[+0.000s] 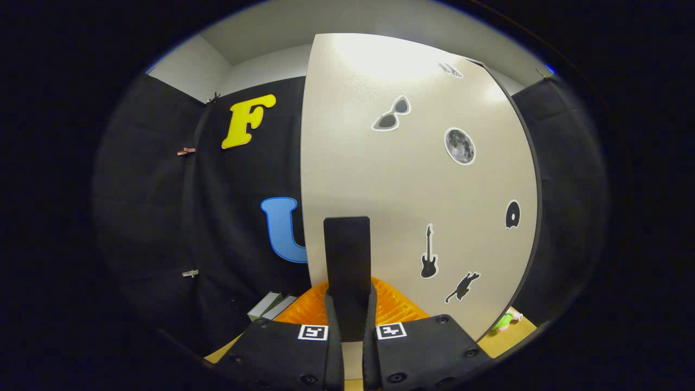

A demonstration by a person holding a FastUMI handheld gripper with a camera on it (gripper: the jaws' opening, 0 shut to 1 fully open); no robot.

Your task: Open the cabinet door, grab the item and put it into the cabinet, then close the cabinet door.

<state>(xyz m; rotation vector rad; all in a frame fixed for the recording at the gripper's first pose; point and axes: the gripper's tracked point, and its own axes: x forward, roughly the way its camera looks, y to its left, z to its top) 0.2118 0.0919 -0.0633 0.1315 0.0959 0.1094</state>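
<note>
The cabinet door is a pale beige panel with several black stickers and stands right in front of me. Its black upright handle runs down between my fingers. My gripper is shut on the handle's lower part, with both fingers pressing its sides. A small green item lies on the wooden table past the door's lower right corner. The door hides the cabinet's inside.
An orange ribbed piece lies just beyond my fingers, under the door's lower edge. Two flat grey-green boxes lie to its left on the wooden table. Black cloth walls close in on both sides.
</note>
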